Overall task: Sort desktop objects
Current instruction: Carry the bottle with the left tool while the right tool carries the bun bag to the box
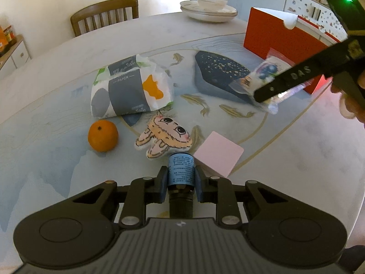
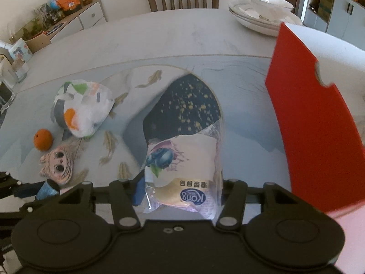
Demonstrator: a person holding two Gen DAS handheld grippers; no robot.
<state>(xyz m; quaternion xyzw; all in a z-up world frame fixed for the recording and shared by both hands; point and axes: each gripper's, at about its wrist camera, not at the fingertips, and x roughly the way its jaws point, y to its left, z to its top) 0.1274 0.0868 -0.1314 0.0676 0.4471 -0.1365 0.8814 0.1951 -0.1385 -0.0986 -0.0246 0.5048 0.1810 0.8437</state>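
Note:
My left gripper (image 1: 181,179) is shut on a small bottle (image 1: 181,171) with a blue label and a black cap, low over the table. Just beyond it lie a pink block (image 1: 217,154), a plush cartoon face (image 1: 164,137) and an orange (image 1: 103,135). My right gripper (image 2: 180,194) is shut on a clear snack packet (image 2: 182,171) with a blueberry print and holds it above the table, beside the red box (image 2: 314,125). The packet hides its right pad. In the left wrist view that packet (image 1: 264,73) hangs at the right, in front of the red box (image 1: 280,41).
A wrapped tissue pack (image 1: 131,86) lies behind the orange. Stacked white plates with a bowl (image 1: 208,9) stand at the table's far edge, and a wooden chair (image 1: 105,14) is behind it. A low cabinet (image 2: 68,20) with jars and bags stands at the far left.

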